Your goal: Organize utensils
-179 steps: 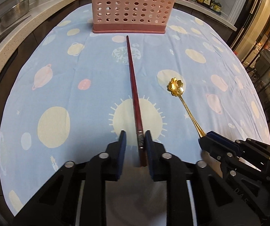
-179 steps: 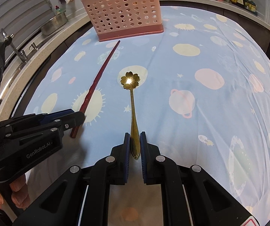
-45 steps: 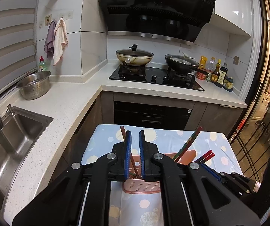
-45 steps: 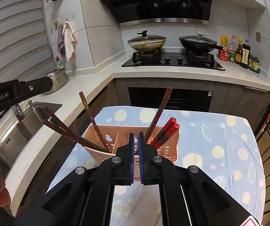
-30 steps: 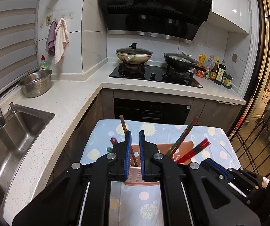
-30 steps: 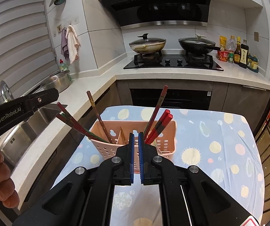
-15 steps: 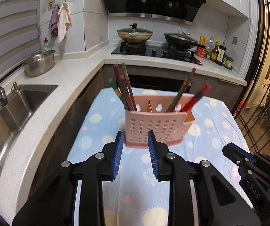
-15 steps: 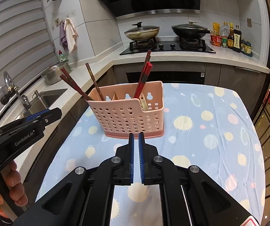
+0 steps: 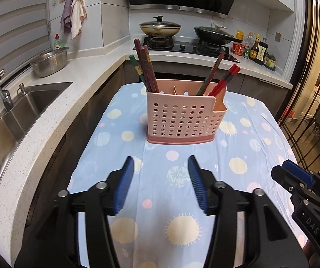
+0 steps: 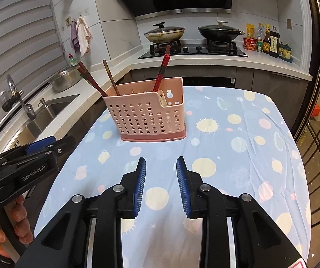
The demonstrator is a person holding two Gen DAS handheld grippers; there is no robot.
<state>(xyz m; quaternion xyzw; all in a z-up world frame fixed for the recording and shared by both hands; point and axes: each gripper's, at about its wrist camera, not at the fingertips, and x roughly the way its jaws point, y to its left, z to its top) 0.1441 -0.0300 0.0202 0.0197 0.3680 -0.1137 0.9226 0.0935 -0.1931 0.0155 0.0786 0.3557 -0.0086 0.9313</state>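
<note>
A pink perforated utensil holder [image 9: 183, 118] stands upright on the blue planet-print tablecloth [image 9: 160, 192]; it also shows in the right wrist view [image 10: 147, 117]. Several dark red and red chopsticks [image 9: 147, 69] lean out of its compartments, and a gold spoon handle [image 10: 162, 99] shows in its low right compartment. My left gripper [image 9: 161, 182] is open and empty, hovering over the cloth in front of the holder. My right gripper [image 10: 161, 178] is open and empty too, beside it on the right.
A sink [image 9: 8, 120] and white counter [image 9: 55, 102] run along the left. A steel bowl [image 9: 49, 63] sits on the counter. A stove with two pans [image 9: 182, 33] and sauce bottles [image 9: 257, 50] line the back. A glass partition [image 9: 311, 89] stands right.
Six seconds ago each gripper gripped an item lying on the cloth: chopstick left, gold spoon right. Both then hung shut above the holder. Now both jaws are wide open and drawn back.
</note>
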